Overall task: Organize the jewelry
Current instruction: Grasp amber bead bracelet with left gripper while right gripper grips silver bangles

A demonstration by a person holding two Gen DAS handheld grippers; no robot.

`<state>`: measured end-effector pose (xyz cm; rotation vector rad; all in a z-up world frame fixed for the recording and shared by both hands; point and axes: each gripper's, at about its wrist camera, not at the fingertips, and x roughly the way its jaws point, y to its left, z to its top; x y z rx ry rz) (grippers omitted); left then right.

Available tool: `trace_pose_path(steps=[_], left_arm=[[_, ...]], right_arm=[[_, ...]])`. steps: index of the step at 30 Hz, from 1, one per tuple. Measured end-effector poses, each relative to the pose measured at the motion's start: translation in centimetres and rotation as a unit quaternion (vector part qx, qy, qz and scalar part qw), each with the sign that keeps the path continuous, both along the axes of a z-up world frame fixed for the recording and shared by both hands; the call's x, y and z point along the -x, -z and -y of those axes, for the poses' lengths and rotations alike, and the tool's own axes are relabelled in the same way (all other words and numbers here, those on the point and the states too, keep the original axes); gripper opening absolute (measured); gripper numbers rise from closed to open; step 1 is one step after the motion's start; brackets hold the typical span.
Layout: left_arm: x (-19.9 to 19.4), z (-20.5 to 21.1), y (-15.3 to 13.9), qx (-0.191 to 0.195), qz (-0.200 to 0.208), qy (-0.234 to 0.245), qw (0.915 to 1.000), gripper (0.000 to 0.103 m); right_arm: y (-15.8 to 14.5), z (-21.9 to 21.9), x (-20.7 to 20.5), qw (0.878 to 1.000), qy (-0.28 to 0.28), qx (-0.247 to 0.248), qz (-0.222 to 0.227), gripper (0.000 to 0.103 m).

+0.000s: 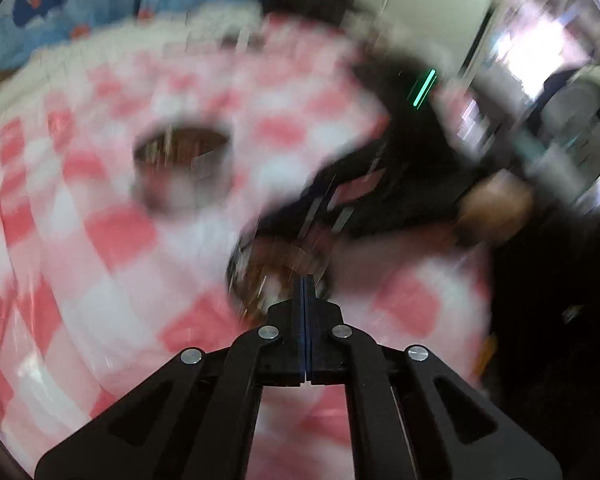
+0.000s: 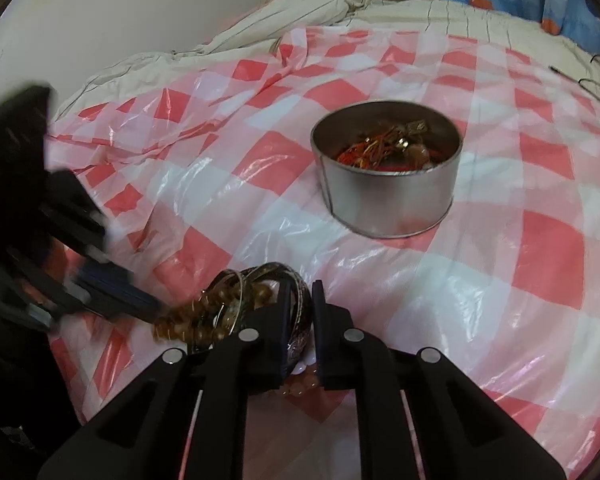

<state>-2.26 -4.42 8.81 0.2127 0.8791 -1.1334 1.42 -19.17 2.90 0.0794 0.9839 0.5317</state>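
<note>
Right wrist view: some jewellery is already gathered in the round grey metal tin (image 2: 388, 184) farther off, while the right gripper (image 2: 301, 300) is clamped on dark metal bangles (image 2: 296, 280) in the near tangled pile and the left gripper (image 2: 156, 312), jaws pressed together, is pinched on that pile's amber bead strand (image 2: 180, 320).

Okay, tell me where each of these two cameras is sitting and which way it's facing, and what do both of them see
Left wrist: on the left hand-held gripper, facing down along its shut fingers at the checked sheet; badly blurred; a hand shows at right.
Right wrist: on the right hand-held gripper, facing down at the bangles it grips; no body part shows.
Shared: the tin, bangles and sheet; each view shows the other gripper.
</note>
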Motion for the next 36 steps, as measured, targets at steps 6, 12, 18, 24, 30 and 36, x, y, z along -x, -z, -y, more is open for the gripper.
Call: trace_pose_path(steps=[6, 12, 18, 24, 30, 36], left_arm=[[-0.3, -0.5, 0.2, 0.006, -0.012, -0.011, 0.9999, 0.001], [-0.8, 2.3, 4.9, -0.111, -0.027, -0.017, 0.9933, 0.043], [0.3, 1.6, 3.9, -0.096, -0.026, 0.012, 0.995, 0.0], [-1.0, 1.6, 4.2, -0.115, -0.01, -0.033, 0.9927, 0.004], [-0.6, 2.6, 5.5, -0.124, -0.038, -0.006, 0.9915, 0.044], [0.2, 2.6, 5.2, -0.129, -0.035, 0.02, 0.9908, 0.011]], right_arm=[[0.1, 0.2, -0.2, 1.0, 0.001, -0.002, -0.002, 0.01], [0.3, 0.1, -0.3, 1.0, -0.001, -0.002, -0.005, 0.01], [0.4, 0.1, -0.3, 1.0, -0.001, -0.003, -0.007, 0.01], [0.3, 0.1, -0.3, 1.0, -0.001, -0.002, -0.007, 0.01], [0.7, -0.2, -0.2, 1.0, -0.007, 0.003, -0.011, 0.01], [0.7, -0.1, -0.2, 1.0, -0.003, 0.001, -0.011, 0.01]])
